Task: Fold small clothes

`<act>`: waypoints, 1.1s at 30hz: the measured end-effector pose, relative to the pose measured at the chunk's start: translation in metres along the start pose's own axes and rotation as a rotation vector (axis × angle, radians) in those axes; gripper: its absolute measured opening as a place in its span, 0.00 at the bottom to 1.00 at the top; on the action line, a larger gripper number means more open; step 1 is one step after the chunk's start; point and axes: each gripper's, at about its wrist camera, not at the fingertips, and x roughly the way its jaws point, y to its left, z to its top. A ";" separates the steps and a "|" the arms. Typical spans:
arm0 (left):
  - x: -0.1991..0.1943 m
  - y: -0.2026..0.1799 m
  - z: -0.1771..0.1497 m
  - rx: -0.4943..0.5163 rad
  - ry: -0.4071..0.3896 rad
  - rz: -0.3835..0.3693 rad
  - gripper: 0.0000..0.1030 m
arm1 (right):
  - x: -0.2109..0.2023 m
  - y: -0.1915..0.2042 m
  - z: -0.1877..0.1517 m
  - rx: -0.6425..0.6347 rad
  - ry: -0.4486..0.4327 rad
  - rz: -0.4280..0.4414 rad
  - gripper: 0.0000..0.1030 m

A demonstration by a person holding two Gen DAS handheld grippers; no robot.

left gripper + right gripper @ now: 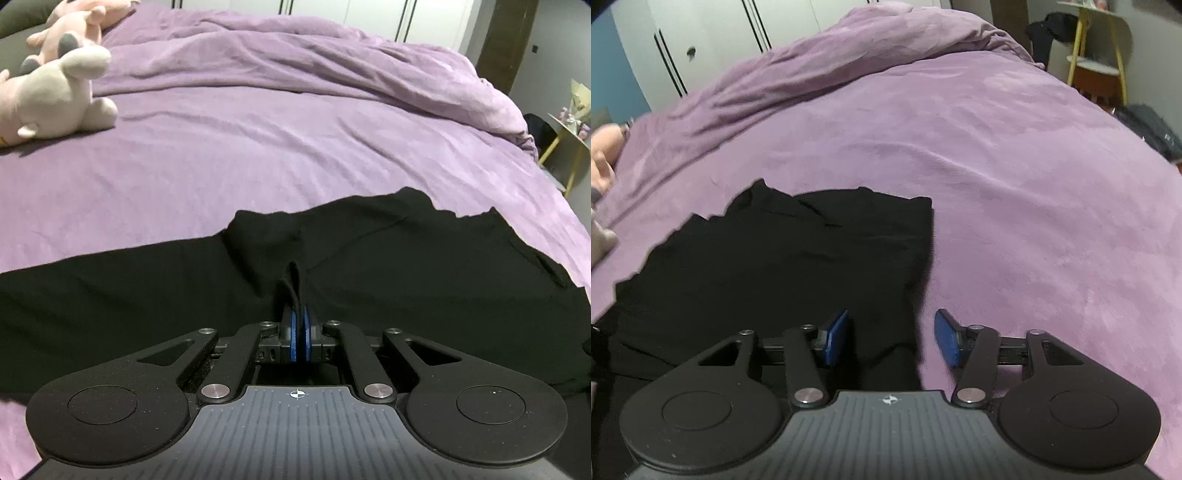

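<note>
A black garment lies spread on the purple bed sheet. My left gripper is shut on a pinched fold of the black garment, which sticks up between the blue pads. In the right wrist view the same garment lies on the sheet. My right gripper is open, its blue pads wide apart over the garment's right edge, holding nothing.
Plush toys lie at the far left of the bed. A rumpled purple duvet is heaped at the back. A yellow-legged chair and dark bags stand beside the bed on the right. White wardrobe doors stand behind.
</note>
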 end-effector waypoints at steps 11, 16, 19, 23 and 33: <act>0.017 -0.014 0.002 0.093 0.009 0.072 0.17 | 0.002 0.015 -0.006 -0.130 -0.083 -0.164 0.05; -0.012 0.003 -0.005 0.041 -0.051 0.048 0.42 | -0.030 0.022 -0.011 -0.135 -0.197 -0.186 0.16; -0.024 0.006 -0.010 0.013 -0.051 -0.014 0.50 | -0.041 0.038 -0.021 -0.181 -0.233 -0.094 0.24; -0.014 -0.005 -0.021 -0.012 0.017 -0.079 0.54 | -0.025 0.059 -0.038 -0.303 -0.155 -0.103 0.22; 0.007 -0.019 -0.031 -0.011 0.038 0.007 0.71 | -0.012 0.044 -0.049 -0.299 -0.124 -0.248 0.00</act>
